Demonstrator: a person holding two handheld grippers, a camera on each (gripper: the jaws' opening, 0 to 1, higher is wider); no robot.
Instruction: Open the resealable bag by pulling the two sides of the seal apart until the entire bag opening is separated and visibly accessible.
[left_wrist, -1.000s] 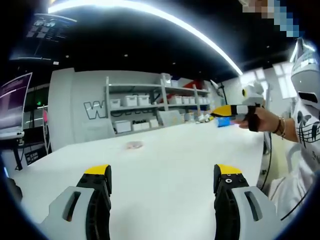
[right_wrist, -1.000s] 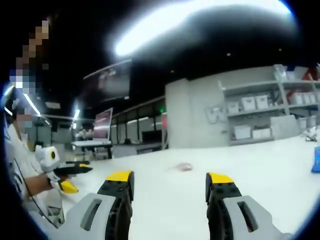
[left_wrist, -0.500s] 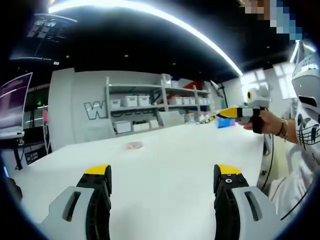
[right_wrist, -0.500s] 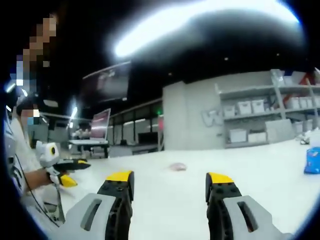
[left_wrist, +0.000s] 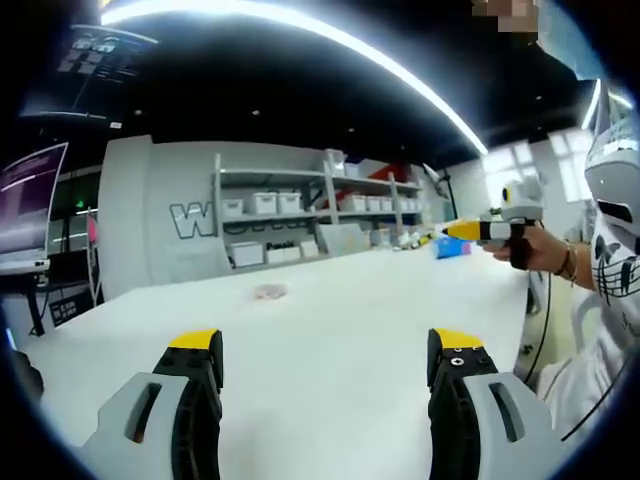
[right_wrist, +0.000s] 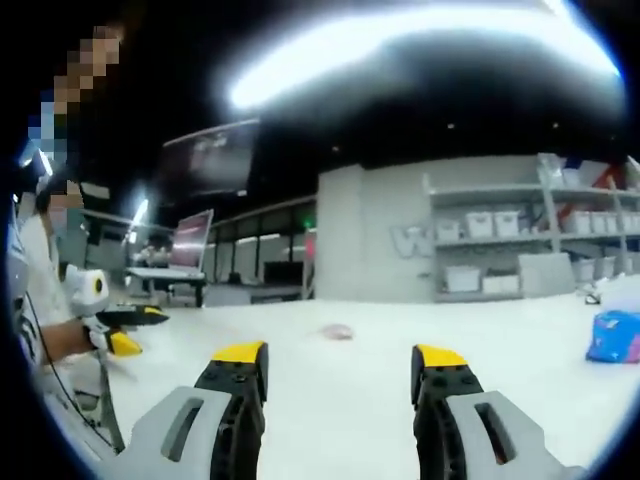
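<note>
Small bag lay mid-frame on white worktop, well ahead of left gripper & right gripper, both w/ jaws spread, empty.

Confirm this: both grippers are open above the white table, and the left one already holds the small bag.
Wrong on one point: the left gripper holds nothing. The left gripper view shows the bag lying far off on the table. Both grippers, the right gripper included, are open.
</note>
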